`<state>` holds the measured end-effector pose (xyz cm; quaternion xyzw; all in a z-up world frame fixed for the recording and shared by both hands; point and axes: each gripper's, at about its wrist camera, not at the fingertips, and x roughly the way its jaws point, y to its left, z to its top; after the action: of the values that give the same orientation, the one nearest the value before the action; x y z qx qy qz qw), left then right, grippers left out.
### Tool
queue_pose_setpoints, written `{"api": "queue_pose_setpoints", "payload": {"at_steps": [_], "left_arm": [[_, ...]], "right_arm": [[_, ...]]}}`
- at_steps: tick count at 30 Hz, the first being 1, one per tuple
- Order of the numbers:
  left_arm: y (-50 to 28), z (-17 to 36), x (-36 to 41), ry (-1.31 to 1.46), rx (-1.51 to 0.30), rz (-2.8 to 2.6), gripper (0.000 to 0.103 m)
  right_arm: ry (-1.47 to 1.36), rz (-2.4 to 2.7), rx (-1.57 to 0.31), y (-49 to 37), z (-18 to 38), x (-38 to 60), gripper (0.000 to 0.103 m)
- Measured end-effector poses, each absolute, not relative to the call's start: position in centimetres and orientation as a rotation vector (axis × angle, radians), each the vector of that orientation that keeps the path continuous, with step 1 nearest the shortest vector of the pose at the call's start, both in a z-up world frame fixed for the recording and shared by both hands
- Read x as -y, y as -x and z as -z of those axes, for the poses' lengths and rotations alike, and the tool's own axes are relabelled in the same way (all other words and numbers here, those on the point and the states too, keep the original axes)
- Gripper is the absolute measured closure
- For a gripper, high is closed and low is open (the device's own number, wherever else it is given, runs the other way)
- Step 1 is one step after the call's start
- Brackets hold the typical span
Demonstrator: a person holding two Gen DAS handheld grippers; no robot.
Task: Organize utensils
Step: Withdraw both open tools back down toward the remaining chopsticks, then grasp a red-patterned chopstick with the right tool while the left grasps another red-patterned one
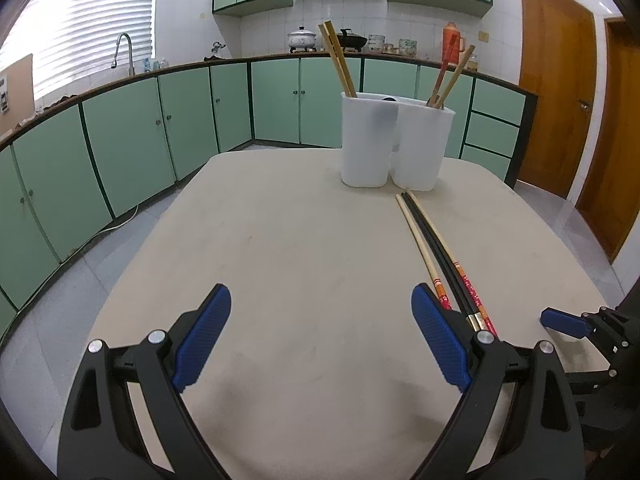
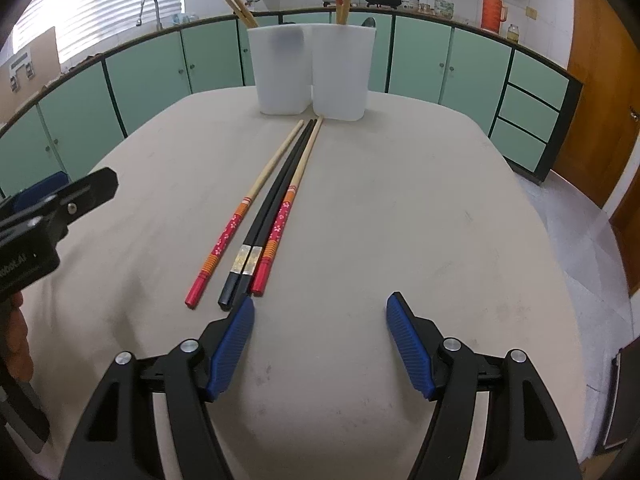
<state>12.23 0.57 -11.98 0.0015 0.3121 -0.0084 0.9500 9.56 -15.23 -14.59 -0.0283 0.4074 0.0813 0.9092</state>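
Chopsticks (image 2: 264, 216), four of them, are laid side by side on the table (image 2: 400, 240), long axis running toward twelve o'clock, tips near the white holder (image 2: 312, 72). Right gripper (image 2: 320, 344) is parked closest, jaws apart, nothing clamped; handle ends sit at eleven o'clock. Left gripper (image 1: 320, 344) is spread open too. Plenty of room is left rightward.

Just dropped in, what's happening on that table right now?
A person is sorting chopsticks with two handheld grippers. Four chopsticks, two black and two red-handled, lie side by side on the table, pointing at a white two-part holder that already has some standing in it. The right gripper hangs open just short of their near ends, holding nothing. The left gripper is open and empty too.
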Motion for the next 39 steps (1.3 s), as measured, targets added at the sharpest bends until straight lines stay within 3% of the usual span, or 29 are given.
{"api": "queue_pose_setpoints", "payload": {"at_steps": [4, 10, 22, 27, 29, 39], "left_arm": [[-12.3, 12.0, -0.6, -0.004, -0.641, 0.013, 0.014], [-12.4, 12.0, -0.5, -0.004, -0.645, 0.012, 0.014], [-12.4, 12.1, 0.0, -0.021, -0.648, 0.015, 0.014], [-12.2, 12.1, 0.2, -0.031, -0.642, 0.019, 0.014], [-12.2, 12.1, 0.3, -0.032, -0.646, 0.034, 0.014], [-12.0, 12.9, 2.3, -0.018, -0.709, 0.113, 0.023]], "right_arm": [[0.065, -0.17, -0.838, -9.7, 14.5, 14.9, 0.035], [0.059, -0.182, -0.833, -9.9, 14.5, 14.5, 0.046], [0.062, -0.191, -0.824, -10.0, 14.4, 13.2, 0.073], [0.065, -0.208, -0.823, -9.8, 14.4, 12.9, 0.093], [0.057, -0.211, -0.825, -9.7, 14.4, 13.0, 0.096], [-0.002, -0.159, -0.835, -9.7, 14.4, 16.2, 0.097]]}}
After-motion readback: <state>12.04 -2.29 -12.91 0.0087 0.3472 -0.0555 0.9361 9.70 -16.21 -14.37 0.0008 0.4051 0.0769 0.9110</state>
